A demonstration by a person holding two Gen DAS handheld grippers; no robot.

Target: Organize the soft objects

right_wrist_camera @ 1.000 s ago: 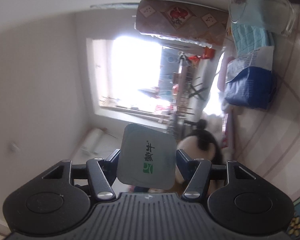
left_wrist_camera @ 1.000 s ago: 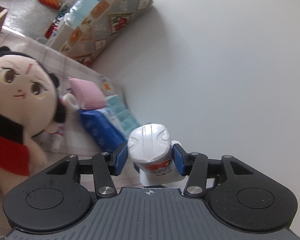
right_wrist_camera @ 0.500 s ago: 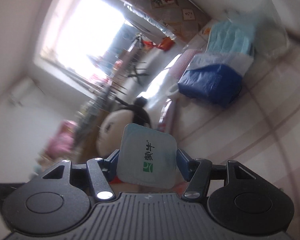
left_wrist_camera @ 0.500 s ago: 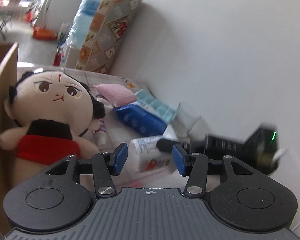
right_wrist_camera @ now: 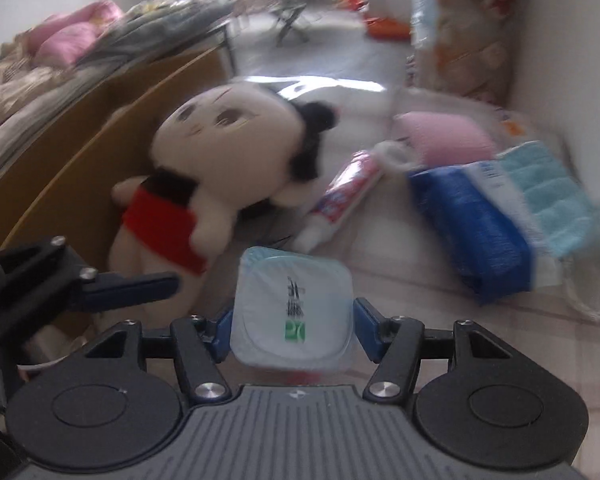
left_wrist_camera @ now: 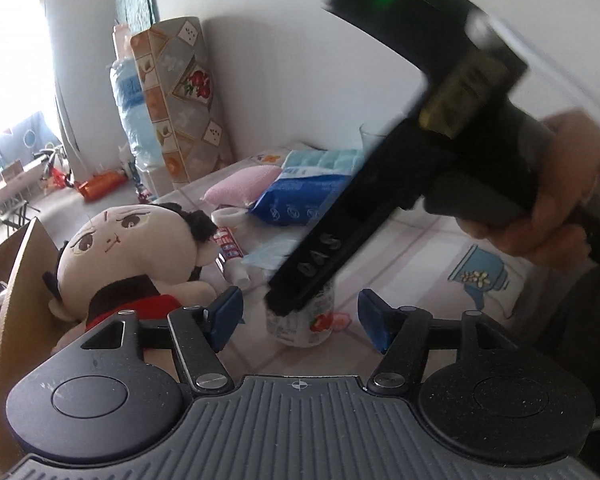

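Most of the sort looks undone to me. The plush doll lies on the surface against the cardboard box, not in it as far as I can see. The toothpaste tube, pink cushion, blue tissue pack and light blue cloth sit near the wall, a clear cup behind them. What the box holds I cannot tell.

My left gripper is opening — the blue fingers stand clear on either side of a small white bottle upright on the surface. The bottle sits between the jaws, untouched by either pad, so it reads as just set down. My right hand and its gripper body cross above it and hide the bottle's top.

My right gripper is closed on a yogurt cup, foil lid toward the camera, both pads pressed to its sides. It hangs above the surface, near the doll's legs and the tube's cap end — not yet placed.

Left to do, by my judgement: set the yogurt cup down, then move the soft items.
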